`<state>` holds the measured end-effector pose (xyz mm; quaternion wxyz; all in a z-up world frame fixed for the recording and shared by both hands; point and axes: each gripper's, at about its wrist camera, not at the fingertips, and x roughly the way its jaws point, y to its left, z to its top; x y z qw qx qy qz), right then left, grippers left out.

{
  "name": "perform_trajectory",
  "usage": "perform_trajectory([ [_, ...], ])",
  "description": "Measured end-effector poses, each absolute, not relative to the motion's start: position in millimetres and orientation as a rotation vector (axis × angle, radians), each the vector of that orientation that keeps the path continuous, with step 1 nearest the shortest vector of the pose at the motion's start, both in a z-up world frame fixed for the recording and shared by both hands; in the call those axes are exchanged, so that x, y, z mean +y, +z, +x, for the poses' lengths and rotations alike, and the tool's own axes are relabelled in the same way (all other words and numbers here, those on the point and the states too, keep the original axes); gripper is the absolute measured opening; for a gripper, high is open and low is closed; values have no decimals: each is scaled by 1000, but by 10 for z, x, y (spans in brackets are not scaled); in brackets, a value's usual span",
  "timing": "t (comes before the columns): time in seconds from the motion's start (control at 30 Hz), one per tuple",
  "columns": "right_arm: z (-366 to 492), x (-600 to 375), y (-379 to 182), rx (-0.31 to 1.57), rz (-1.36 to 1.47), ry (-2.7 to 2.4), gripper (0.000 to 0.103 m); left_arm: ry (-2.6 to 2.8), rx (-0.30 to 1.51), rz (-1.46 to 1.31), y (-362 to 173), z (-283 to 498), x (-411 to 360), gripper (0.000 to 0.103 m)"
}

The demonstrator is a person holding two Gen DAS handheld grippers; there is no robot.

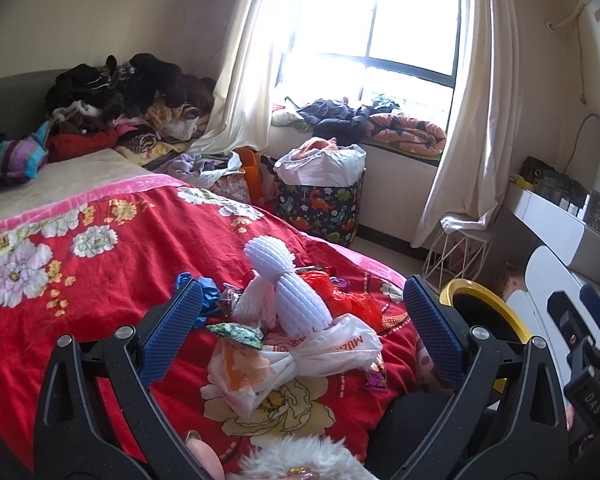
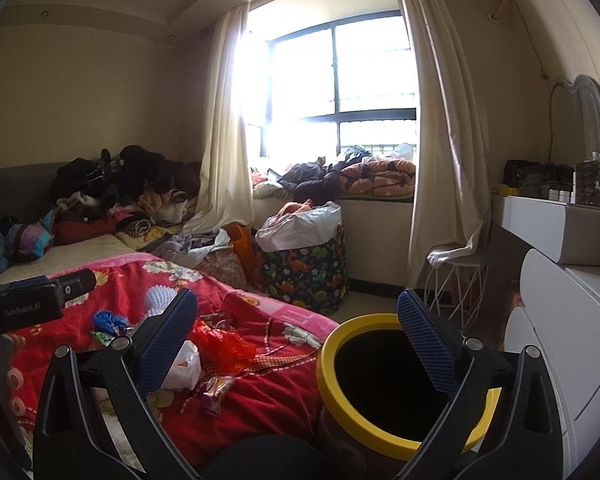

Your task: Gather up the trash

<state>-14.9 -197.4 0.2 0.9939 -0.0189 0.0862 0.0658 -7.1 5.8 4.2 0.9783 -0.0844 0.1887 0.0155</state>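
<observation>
Trash lies on the red floral blanket (image 1: 100, 280): white foam fruit netting (image 1: 296, 292), a knotted white plastic bag (image 1: 300, 360), a red plastic bag (image 1: 348, 300), a blue wrapper (image 1: 208, 296), a green wrapper (image 1: 240, 334) and a purple wrapper (image 1: 374, 380). My left gripper (image 1: 300, 320) is open above this pile, holding nothing. A yellow-rimmed bin (image 2: 380, 384) with a black inside stands beside the bed. My right gripper (image 2: 300, 320) is open and empty, its right finger over the bin's mouth. The red bag (image 2: 224, 344) and purple wrapper (image 2: 216, 394) also show in the right wrist view.
Clothes are piled at the head of the bed (image 1: 120, 100) and on the window seat (image 1: 360, 120). A dinosaur-print basket (image 1: 320, 208) and a white wire stool (image 1: 456, 252) stand on the floor. A white dresser (image 2: 560, 300) stands at right.
</observation>
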Motion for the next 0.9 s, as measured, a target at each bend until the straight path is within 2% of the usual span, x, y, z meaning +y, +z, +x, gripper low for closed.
perform_trajectory([
  [0.57, 161, -1371, 117, 257, -82, 347, 97, 161, 373, -292, 85, 26, 727, 92],
  [0.9, 672, -1401, -2, 384, -79, 271, 97, 133, 397, -314, 137, 321, 873, 92],
])
